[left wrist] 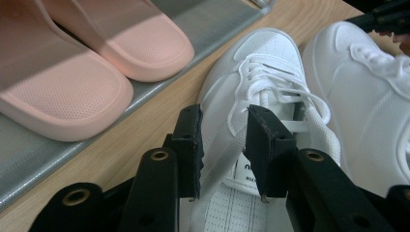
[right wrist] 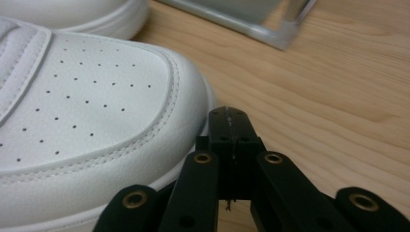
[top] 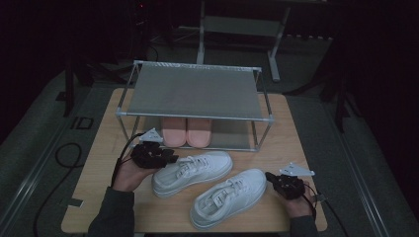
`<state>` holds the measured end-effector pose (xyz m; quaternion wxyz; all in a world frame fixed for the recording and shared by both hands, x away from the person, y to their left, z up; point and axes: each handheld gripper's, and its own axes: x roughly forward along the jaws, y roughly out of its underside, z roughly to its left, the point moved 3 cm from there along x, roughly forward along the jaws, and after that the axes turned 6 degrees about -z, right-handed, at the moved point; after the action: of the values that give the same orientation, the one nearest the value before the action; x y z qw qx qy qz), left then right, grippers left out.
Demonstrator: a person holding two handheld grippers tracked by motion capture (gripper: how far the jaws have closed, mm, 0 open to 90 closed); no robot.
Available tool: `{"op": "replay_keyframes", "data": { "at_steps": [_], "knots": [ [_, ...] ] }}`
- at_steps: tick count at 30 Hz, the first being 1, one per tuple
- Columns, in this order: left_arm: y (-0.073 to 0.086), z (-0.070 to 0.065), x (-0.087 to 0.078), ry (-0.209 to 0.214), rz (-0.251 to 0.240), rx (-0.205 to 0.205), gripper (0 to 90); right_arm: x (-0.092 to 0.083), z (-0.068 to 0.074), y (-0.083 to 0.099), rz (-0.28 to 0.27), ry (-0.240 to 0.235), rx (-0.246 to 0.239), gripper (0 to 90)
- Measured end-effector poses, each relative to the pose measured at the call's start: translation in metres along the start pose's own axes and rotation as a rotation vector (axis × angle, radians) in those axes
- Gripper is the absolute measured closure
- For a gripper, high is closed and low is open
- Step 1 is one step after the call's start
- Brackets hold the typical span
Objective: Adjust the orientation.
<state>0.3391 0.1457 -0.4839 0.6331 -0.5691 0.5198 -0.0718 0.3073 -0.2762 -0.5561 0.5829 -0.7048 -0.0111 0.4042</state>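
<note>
Two white lace-up sneakers lie side by side on the wooden table (top: 291, 133). My left gripper (top: 170, 158) is at the heel end of the farther sneaker (top: 192, 170). In the left gripper view one jaw of the left gripper (left wrist: 223, 145) is outside and one inside that sneaker (left wrist: 261, 63), shut on its padded collar. The nearer sneaker (top: 230, 197) lies beside it (left wrist: 358, 96). My right gripper (top: 269, 176) is shut with nothing in it. In the right gripper view the right gripper (right wrist: 227, 116) sits low over the table, right beside that sneaker's perforated toe (right wrist: 87, 111).
A two-tier metal shoe rack (top: 192, 91) stands at the back of the table. A pair of pink slippers (top: 187, 132) rests on its lower shelf (left wrist: 29, 159), close to my left gripper. The rack's front corner (right wrist: 270, 24) is ahead of my right gripper.
</note>
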Motion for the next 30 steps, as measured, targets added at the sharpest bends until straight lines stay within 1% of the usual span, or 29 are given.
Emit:
{"op": "replay_keyframes", "data": {
  "at_steps": [4, 7, 9, 10, 12, 13, 14, 15, 16, 21, 23, 25, 27, 28, 30],
  "knots": [
    [0.000, 0.000, 0.001, 0.003, 0.001, 0.001, 66.6, 0.003, 0.013, -0.002, 0.007, -0.020, -0.021, 90.0],
    [0.000, 0.000, 0.000, 0.001, 0.000, 0.001, 66.6, 0.002, 0.016, -0.004, 0.005, -0.013, -0.026, 90.0],
    [0.000, 0.001, -0.001, -0.002, -0.004, -0.004, 66.6, -0.003, 0.018, -0.005, -0.011, -0.003, -0.018, 90.0],
    [0.001, 0.002, -0.002, -0.005, -0.004, -0.005, 66.7, -0.008, 0.020, -0.006, -0.024, -0.006, -0.017, 90.0],
    [0.001, 0.005, -0.003, -0.014, -0.002, -0.006, 67.0, -0.016, 0.026, -0.006, -0.034, -0.012, -0.033, 90.0],
    [0.001, 0.006, -0.004, -0.017, -0.002, -0.010, 67.4, -0.020, 0.031, -0.006, -0.036, -0.020, -0.039, 90.0],
    [0.002, 0.007, -0.004, -0.020, -0.003, -0.013, 67.7, -0.026, 0.040, -0.003, -0.041, -0.033, -0.058, 90.0],
    [0.002, 0.008, -0.005, -0.024, -0.004, -0.016, 67.7, -0.026, 0.040, -0.003, -0.041, -0.033, -0.058, 90.0],
    [0.002, 0.009, -0.006, -0.028, -0.005, -0.015, 67.7, -0.027, 0.044, -0.002, -0.042, -0.042, -0.061, 90.0],
    [0.003, 0.013, -0.009, -0.040, -0.012, -0.022, 67.8, -0.036, 0.064, 0.003, -0.051, -0.082, -0.093, 90.0],
    [0.003, 0.015, -0.011, -0.044, -0.012, -0.027, 67.8, -0.038, 0.071, 0.006, -0.048, -0.097, -0.103, 90.0],
    [0.004, 0.017, -0.011, -0.045, -0.016, -0.032, 67.8, -0.040, 0.080, 0.010, -0.039, -0.121, -0.121, 90.0],
    [0.005, 0.018, -0.011, -0.048, -0.012, -0.034, 68.0, -0.039, 0.086, 0.014, -0.022, -0.129, -0.131, 90.0],
    [0.005, 0.018, -0.010, -0.048, -0.012, -0.035, 68.0, -0.038, 0.087, 0.016, -0.023, -0.126, -0.135, 90.0],
    [0.006, 0.019, -0.010, -0.049, -0.007, -0.036, 68.2, -0.038, 0.085, 0.016, -0.026, -0.140, -0.124, 90.0]
  ]
}}
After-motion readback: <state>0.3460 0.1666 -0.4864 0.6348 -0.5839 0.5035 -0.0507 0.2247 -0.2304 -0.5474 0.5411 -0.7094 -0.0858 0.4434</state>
